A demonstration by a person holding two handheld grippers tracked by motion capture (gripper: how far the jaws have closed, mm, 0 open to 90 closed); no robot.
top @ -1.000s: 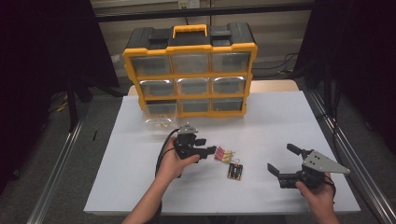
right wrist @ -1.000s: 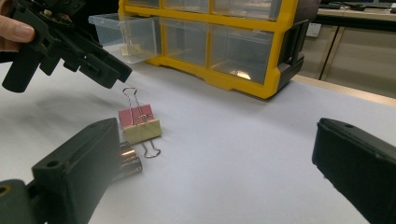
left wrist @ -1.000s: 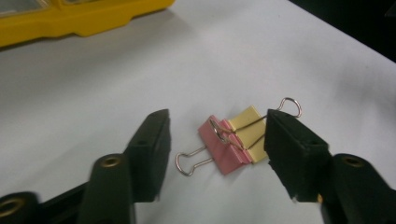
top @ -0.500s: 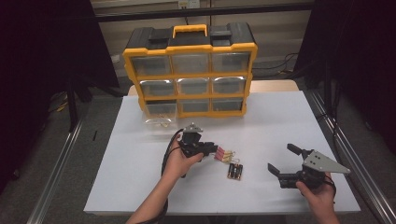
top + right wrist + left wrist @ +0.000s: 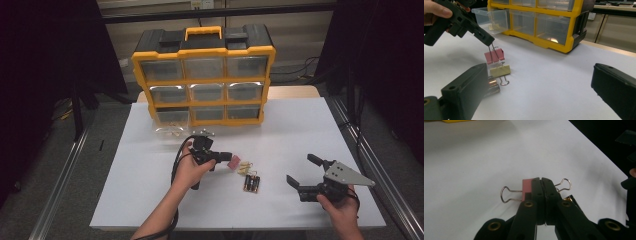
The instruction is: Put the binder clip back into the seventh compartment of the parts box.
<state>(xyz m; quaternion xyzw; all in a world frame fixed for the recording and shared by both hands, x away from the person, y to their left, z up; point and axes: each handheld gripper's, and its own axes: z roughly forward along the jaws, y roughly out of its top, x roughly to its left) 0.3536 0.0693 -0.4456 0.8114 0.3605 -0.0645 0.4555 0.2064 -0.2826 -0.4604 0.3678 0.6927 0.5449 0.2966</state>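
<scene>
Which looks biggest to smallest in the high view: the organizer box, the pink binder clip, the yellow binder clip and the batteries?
1. Organizer box, by far the largest.
2. Batteries.
3. Pink binder clip and yellow binder clip: they look alike, and the left gripper covers part of the pink one, so no ranking.

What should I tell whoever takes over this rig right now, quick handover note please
Left gripper: jaws have just closed, now shut on the wire handle of the pink binder clip, which hangs tilted just above or barely on the table.
Right gripper: jaws open, holding nothing, off to the right.
Yellow binder clip and batteries lie on the table beside the pink clip.
Organiser: bottom-left drawer stands pulled out.
Done: pink clip gripped.
Left: probably carry it to the open drawer, then the other items.
</scene>
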